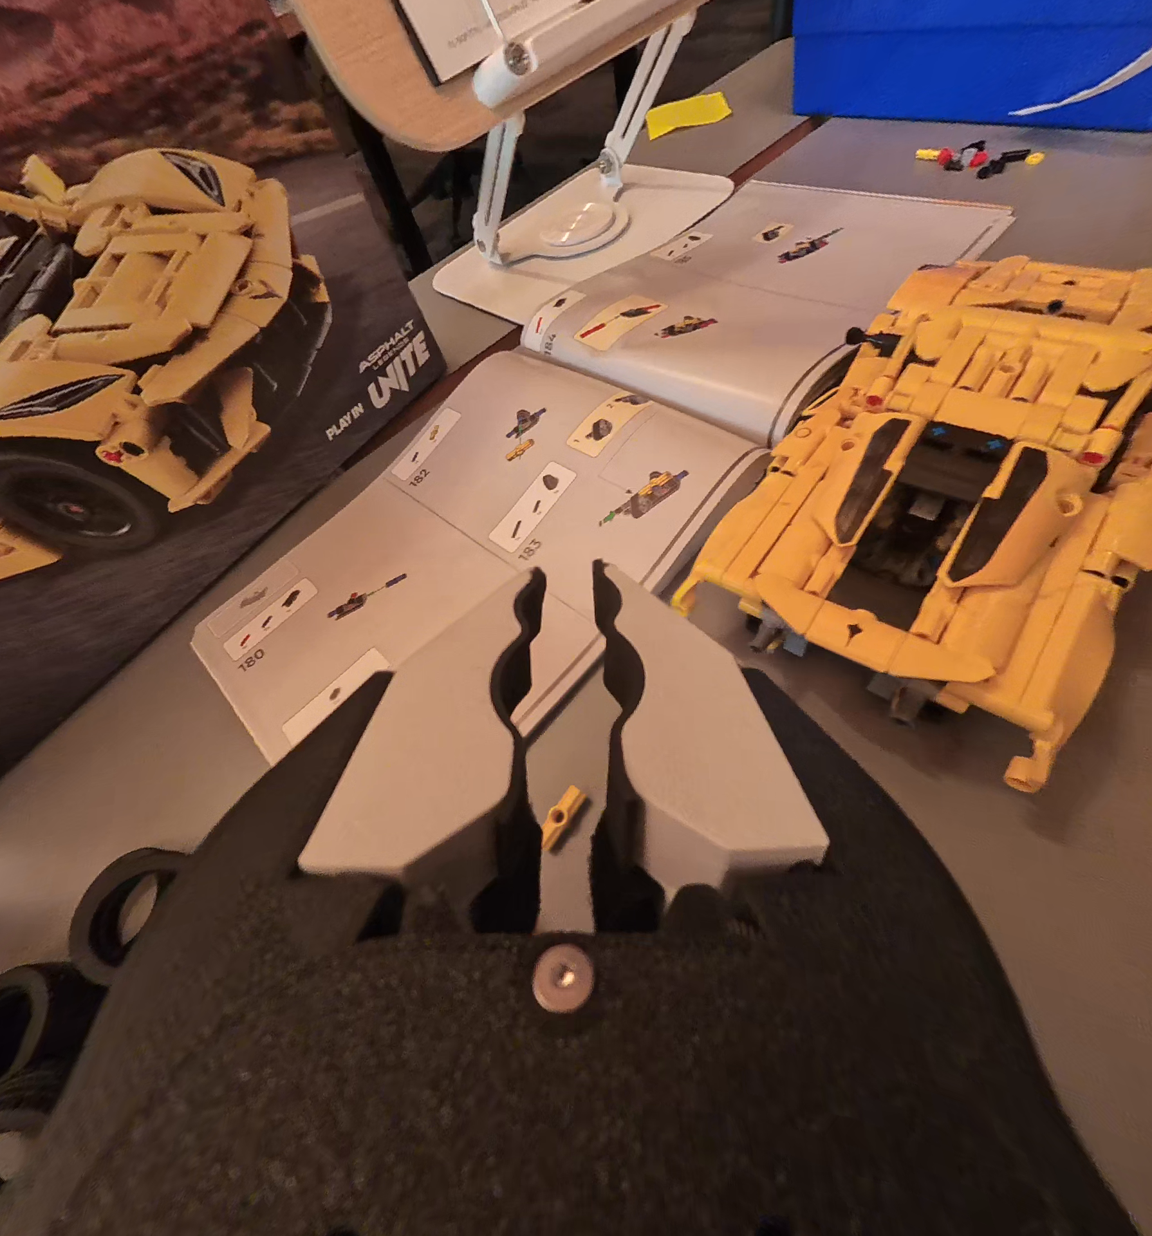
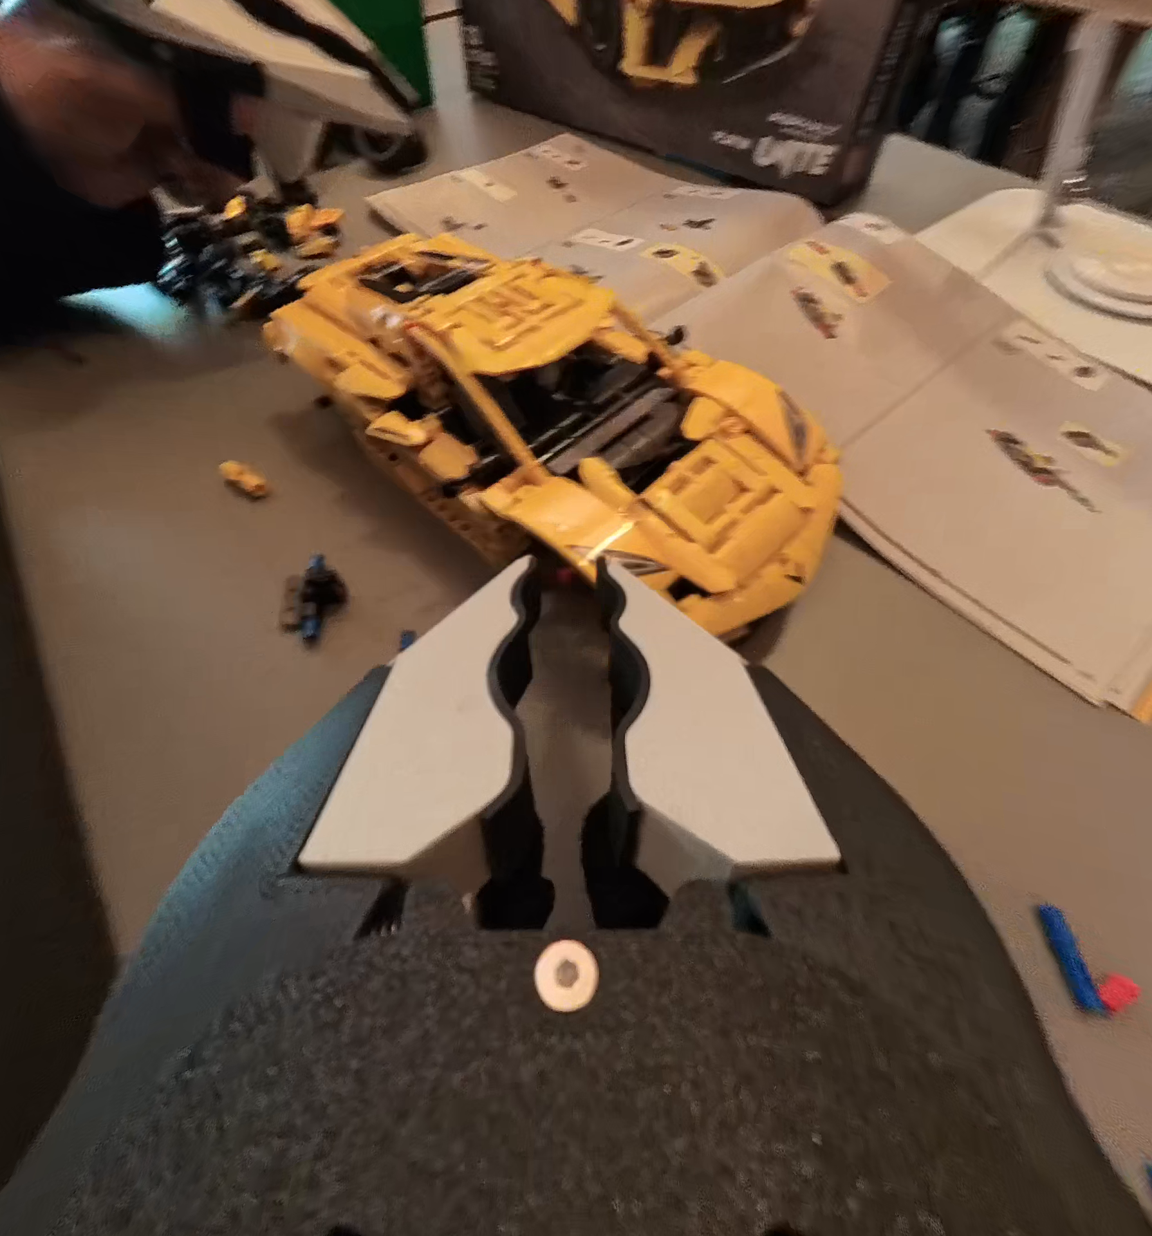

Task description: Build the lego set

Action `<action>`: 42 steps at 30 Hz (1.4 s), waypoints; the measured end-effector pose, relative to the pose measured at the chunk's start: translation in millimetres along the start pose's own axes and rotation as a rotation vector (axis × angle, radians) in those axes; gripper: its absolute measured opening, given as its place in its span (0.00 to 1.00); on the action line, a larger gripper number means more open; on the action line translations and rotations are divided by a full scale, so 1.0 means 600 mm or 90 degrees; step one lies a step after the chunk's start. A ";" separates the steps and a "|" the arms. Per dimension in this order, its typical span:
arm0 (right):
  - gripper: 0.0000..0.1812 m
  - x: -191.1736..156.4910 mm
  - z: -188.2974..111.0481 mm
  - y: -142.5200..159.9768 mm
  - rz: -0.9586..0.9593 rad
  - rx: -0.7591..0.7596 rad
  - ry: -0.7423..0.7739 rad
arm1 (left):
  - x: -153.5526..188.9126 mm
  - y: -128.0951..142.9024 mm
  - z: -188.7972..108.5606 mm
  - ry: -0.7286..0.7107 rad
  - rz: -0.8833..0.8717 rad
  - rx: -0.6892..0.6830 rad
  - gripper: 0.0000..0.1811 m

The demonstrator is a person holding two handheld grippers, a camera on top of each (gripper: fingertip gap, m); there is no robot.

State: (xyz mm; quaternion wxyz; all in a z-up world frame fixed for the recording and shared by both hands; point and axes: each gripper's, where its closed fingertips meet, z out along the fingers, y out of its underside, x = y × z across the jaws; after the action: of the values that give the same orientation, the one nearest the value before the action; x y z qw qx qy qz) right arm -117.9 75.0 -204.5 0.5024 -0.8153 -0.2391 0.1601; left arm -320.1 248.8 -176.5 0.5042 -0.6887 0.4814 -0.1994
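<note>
The left gripper [image 1: 565,580] hangs over the open instruction booklet [image 1: 493,508], jaws slightly parted and empty; the yellow lego car [image 1: 948,508] sits well to their right, and a small yellow piece [image 1: 563,814] lies on the table beneath them. The right gripper [image 2: 565,574], likewise slightly parted and empty, points at the car's [image 2: 560,428] near edge, just short of it.

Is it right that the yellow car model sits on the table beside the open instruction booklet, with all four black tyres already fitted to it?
Not quite. The yellow car model does sit on the table beside the open instruction booklet, but its tyres are not fitted. The left wrist view shows loose black tyres lying on the table by the left tool, and the model's visible wheel spots are bare.
</note>
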 end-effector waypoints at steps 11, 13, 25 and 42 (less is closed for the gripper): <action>0.05 -0.119 0.014 0.012 -0.054 -0.070 -0.151 | 0.024 -0.017 -0.005 -0.008 0.045 0.021 0.07; 0.08 -0.115 0.028 0.037 -0.068 -0.128 -0.127 | 0.022 -0.015 -0.003 -0.008 0.036 0.020 0.07; 0.07 -0.096 0.030 0.084 -0.087 -0.204 -0.065 | 0.023 -0.006 0.003 0.005 0.018 0.015 0.07; 0.07 -0.107 0.036 0.061 -0.096 -0.163 -0.076 | 0.113 -0.043 -0.012 0.104 0.084 0.068 0.07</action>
State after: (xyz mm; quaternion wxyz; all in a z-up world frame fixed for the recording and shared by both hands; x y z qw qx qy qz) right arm -173.8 41.9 -245.4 0.3901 -0.8414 -0.3476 0.1381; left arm -282.4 187.3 -164.9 0.5111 -0.6091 0.5541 -0.2464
